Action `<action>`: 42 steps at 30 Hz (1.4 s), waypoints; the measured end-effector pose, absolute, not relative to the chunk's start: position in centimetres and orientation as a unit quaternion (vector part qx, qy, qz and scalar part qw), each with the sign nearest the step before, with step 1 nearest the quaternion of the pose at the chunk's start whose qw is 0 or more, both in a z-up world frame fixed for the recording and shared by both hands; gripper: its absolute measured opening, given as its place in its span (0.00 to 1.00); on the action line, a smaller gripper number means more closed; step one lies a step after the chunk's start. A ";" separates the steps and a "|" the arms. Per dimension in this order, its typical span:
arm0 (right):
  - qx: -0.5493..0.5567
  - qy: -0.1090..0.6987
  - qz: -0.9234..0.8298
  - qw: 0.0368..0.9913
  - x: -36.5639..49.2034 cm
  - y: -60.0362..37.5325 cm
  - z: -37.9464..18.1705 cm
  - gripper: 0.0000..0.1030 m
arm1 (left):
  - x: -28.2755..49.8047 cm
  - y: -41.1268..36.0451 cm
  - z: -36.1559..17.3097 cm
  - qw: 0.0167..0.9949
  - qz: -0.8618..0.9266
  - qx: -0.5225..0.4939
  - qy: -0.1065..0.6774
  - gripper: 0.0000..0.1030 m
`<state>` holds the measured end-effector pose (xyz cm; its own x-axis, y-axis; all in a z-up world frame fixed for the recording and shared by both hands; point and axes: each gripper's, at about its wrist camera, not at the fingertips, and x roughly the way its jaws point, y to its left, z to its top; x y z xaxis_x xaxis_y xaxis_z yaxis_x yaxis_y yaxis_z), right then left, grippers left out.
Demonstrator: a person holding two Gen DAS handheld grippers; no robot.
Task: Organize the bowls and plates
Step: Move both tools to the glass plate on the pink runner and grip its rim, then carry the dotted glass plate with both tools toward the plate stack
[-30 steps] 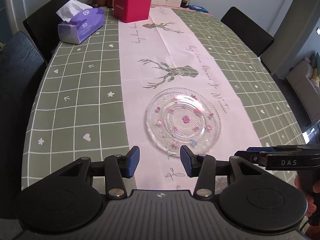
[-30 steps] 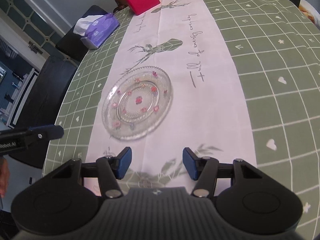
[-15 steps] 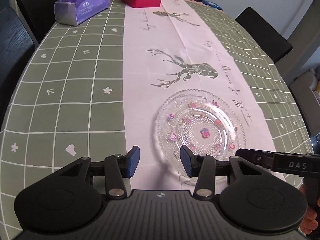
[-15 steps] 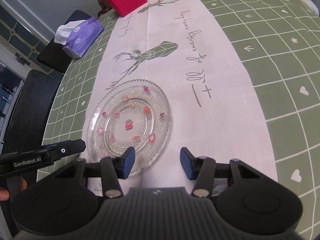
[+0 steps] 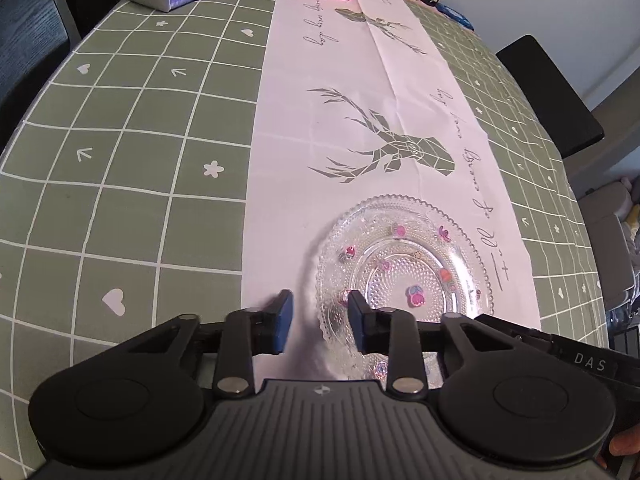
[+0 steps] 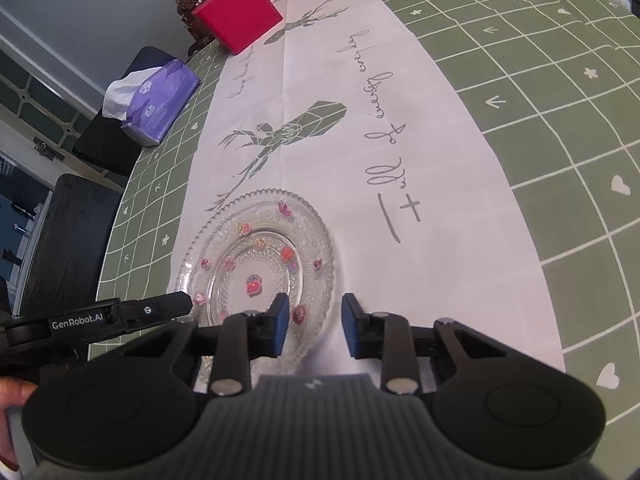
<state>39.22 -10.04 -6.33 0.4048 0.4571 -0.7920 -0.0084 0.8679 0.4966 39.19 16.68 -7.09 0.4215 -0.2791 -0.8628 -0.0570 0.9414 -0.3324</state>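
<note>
A clear glass plate point(image 5: 404, 268) point(image 6: 260, 256) with small coloured flower decals lies flat on the pale runner of the green checked tablecloth. My left gripper point(image 5: 320, 320) is low over the plate's left rim, and the rim runs between its blue pads. Its jaws are closing, with a gap still showing on each side. My right gripper point(image 6: 316, 322) straddles the plate's right rim the same way, its jaws also closing and not pressing. One finger of each gripper shows in the other's view.
A purple tissue box point(image 6: 160, 100) and a pink box point(image 6: 236, 20) stand at the table's far end, with jars behind them. Black chairs point(image 5: 548, 92) flank the table. A hand point(image 6: 12, 396) holds the left gripper.
Both grippers have come down and in toward the plate from either side. Their jaws have narrowed, and the plate's rim now lies between each pair of pads.
</note>
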 end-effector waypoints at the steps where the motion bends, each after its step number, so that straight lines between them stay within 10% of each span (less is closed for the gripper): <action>1: 0.214 0.528 0.144 0.809 39.3 -10.0 -6.4 0.17 | 39.3 16.6 -7.1 0.827 -0.069 -0.155 0.535 0.24; 42: 0.245 0.480 0.172 0.825 32.2 -17.0 -0.5 0.08 | 31.4 8.1 1.6 0.839 -0.092 -0.070 0.532 0.16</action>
<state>32.23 -16.97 -0.45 0.4794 0.5189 -0.7077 -0.0490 0.8210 0.5688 31.45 8.13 1.56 0.4167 -0.2298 -0.8795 0.0804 0.9730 -0.2162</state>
